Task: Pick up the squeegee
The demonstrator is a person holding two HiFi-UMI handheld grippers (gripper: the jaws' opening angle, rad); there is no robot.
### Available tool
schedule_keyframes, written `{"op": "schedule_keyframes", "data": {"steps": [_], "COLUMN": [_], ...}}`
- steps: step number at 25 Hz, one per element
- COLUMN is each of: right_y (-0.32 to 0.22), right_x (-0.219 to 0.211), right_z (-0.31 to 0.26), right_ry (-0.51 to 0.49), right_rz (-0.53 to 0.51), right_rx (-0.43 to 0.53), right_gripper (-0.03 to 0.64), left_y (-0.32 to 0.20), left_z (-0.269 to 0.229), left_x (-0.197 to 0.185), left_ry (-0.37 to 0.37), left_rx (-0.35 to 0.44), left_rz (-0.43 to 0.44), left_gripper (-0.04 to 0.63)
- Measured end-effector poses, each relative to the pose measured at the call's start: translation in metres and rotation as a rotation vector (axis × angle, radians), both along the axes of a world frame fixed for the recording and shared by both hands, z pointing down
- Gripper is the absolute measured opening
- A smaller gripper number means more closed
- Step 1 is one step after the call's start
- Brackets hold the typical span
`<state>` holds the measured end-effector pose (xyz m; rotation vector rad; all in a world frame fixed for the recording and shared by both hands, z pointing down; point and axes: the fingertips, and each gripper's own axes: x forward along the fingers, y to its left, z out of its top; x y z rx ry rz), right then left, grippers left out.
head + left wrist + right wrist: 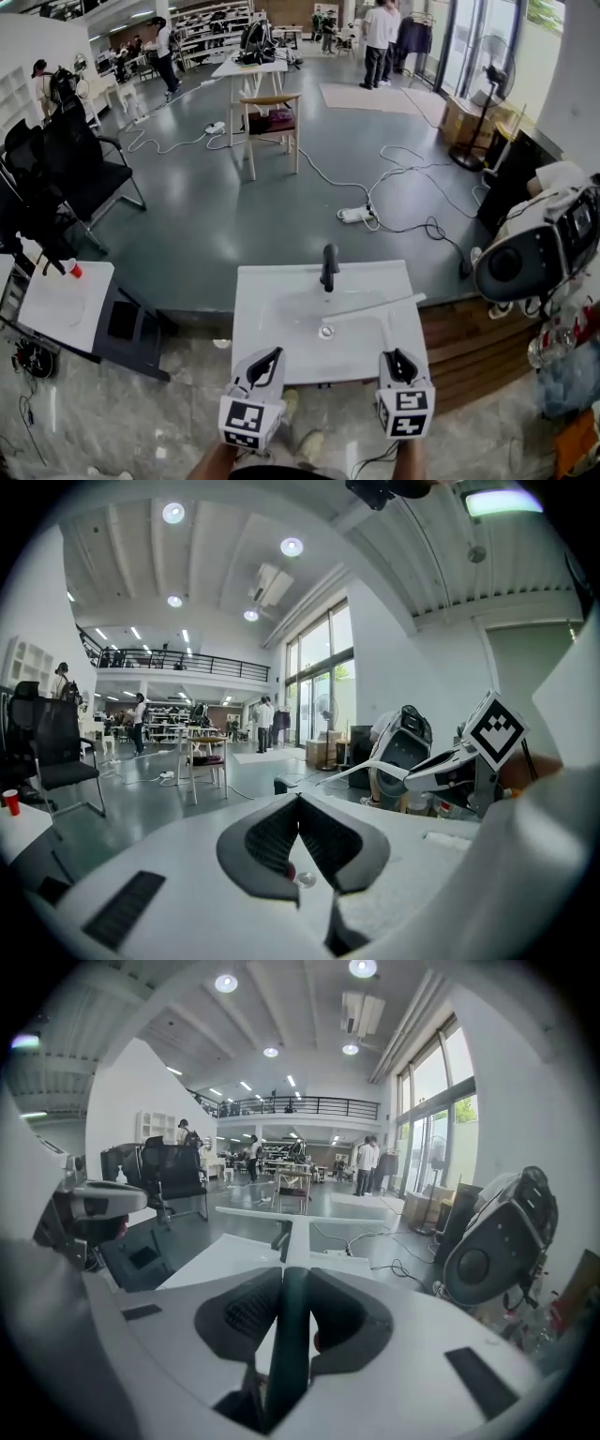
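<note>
My right gripper [396, 358] is shut on the squeegee [375, 305], held up over the white sink [272, 291]. The squeegee's white blade lies crosswise above the basin, in front of the black faucet [329, 265]. In the right gripper view its dark handle [286, 1335] runs between the pads, and the white blade [298, 1241] stands beyond the tips of my right gripper [287, 1283]. My left gripper [272, 356] hovers at the sink's near left edge. Its pads [298, 803] meet with nothing between them. From the left gripper view the blade [361, 769] shows at the right.
A small white table [66, 305] with a red cup [73, 270] stands to the left, with black office chairs [80, 173] beyond it. A grey machine [530, 253] sits to the right of the sink. Cables and a power strip [356, 215] lie on the floor behind, past them a wooden chair [272, 117].
</note>
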<state>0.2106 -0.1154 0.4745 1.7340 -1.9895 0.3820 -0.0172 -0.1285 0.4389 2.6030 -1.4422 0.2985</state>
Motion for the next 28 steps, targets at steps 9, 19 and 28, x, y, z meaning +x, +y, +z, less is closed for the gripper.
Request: {"op": "schedule_keyframes", "data": {"steps": [9, 19, 28], "right_y": [0.062, 0.11, 0.116], "right_x": [0.015, 0.015, 0.013], "right_z": [-0.033, -0.034, -0.035], "right_ry": [-0.066, -0.085, -0.102], "right_rz": [0.068, 0.079, 0.075], "right_rx": [0.138, 0.178, 0.192], "right_gripper": [0.094, 0.094, 0.094], "left_y": [0.042, 0.079, 0.087], "left_z": [-0.019, -0.029, -0.031], "left_x": [0.01, 0.016, 0.023], "left_ry": [0.001, -0.009, -0.015], "left_rx": [0.039, 0.057, 0.07], "left_rz": [0.011, 0.038, 0.046], "left_gripper": [-0.002, -0.002, -0.002]}}
